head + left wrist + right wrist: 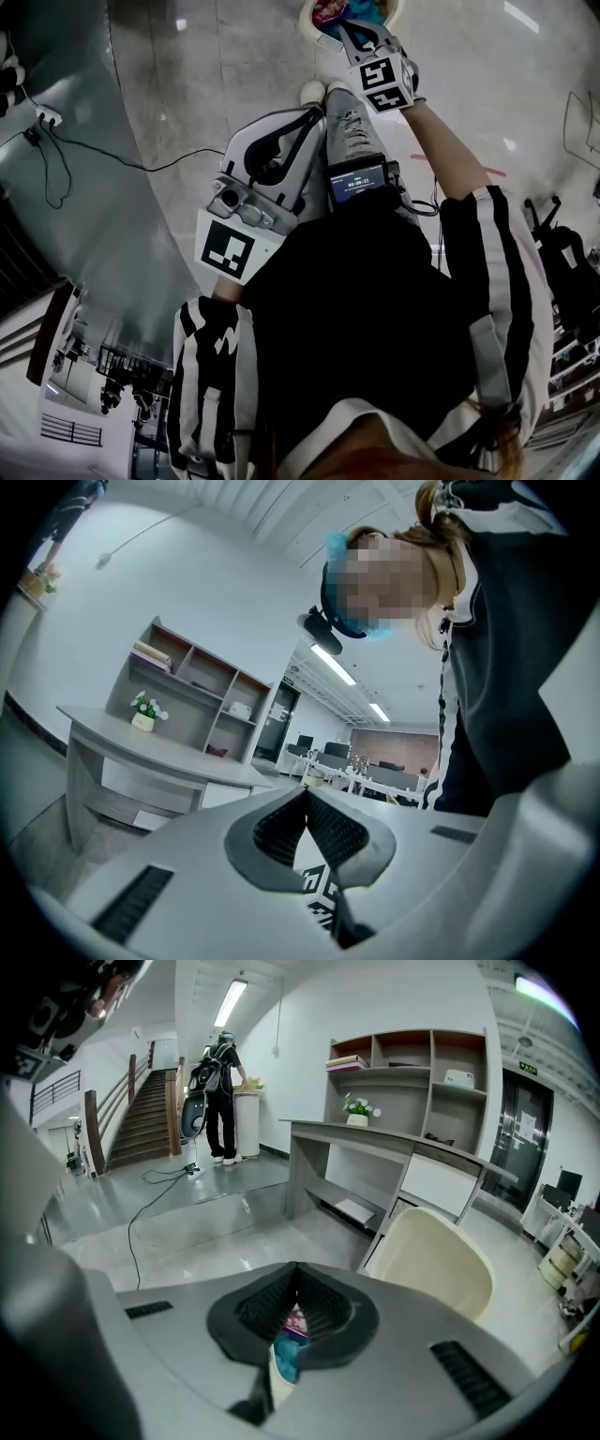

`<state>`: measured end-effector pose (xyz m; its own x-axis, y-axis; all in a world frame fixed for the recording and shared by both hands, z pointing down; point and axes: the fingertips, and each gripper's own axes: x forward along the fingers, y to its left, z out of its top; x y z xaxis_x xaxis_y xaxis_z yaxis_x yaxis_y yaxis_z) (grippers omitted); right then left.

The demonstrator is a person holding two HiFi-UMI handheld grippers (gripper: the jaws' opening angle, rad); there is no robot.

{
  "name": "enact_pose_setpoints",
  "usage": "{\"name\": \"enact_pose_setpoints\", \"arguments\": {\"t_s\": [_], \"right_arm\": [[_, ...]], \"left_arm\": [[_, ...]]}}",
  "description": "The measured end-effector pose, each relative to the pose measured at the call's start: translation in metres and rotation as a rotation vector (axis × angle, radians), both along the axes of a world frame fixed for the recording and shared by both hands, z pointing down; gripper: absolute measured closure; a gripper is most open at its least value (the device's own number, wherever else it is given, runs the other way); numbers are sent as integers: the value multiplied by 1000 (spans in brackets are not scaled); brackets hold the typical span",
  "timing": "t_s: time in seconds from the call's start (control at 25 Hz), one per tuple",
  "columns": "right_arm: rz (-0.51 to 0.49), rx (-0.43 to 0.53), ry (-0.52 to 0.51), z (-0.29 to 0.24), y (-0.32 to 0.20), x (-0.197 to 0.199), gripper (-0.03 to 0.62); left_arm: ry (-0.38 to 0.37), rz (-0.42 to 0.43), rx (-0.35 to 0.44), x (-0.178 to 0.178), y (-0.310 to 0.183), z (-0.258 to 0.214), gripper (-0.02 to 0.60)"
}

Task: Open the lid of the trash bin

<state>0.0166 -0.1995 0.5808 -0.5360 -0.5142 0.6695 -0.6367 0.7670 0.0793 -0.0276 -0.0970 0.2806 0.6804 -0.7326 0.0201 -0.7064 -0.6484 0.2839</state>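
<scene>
two grippers in play, and both have their jaws pressed together with nothing caught between them. the right gripper (pixel 350 28) reaches out ahead over the trash bin (pixel 310 25), which stands on the glossy floor (pixel 234 75) just beyond the person's shoe (pixel 312 91). in the right gripper view the pads of that gripper (pixel 298 1267) meet at the tip, and through the slot below them show the bin's cream rim and the pink and blue rubbish (pixel 286 1354) inside. the lid (pixel 433 1260) is up, standing tilted back just right of the jaws and not touching them, the bin's mouth open. the left gripper (pixel 312 112) hangs back, close to the person's body, well apart from the bin. its own view looks up past its jaws (pixel 307 794), ridged pads touching at the tip, to the person's dark striped top. behind the lid stand a grey desk (pixel 375 1138) with a small potted plant (pixel 356 1108) on it and an open shelf unit (pixel 412 1054). a black cable (pixel 131 1232) snakes over the floor, and far back another person (pixel 220 1101) stands by the staircase (pixel 145 1115).
</scene>
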Motion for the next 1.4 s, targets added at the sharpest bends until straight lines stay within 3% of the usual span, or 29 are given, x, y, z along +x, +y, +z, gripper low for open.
{"name": "enact_pose_setpoints", "arguments": {"t_s": [0.24,1.4], "right_arm": [[10,-1,-21,-21,-8,20,585],[23,100,-131,-128,-10,28,585]], "left_arm": [[-13,6,5,18,-9,-13,577],[-38,35,43,26,-11,-48,577]]}}
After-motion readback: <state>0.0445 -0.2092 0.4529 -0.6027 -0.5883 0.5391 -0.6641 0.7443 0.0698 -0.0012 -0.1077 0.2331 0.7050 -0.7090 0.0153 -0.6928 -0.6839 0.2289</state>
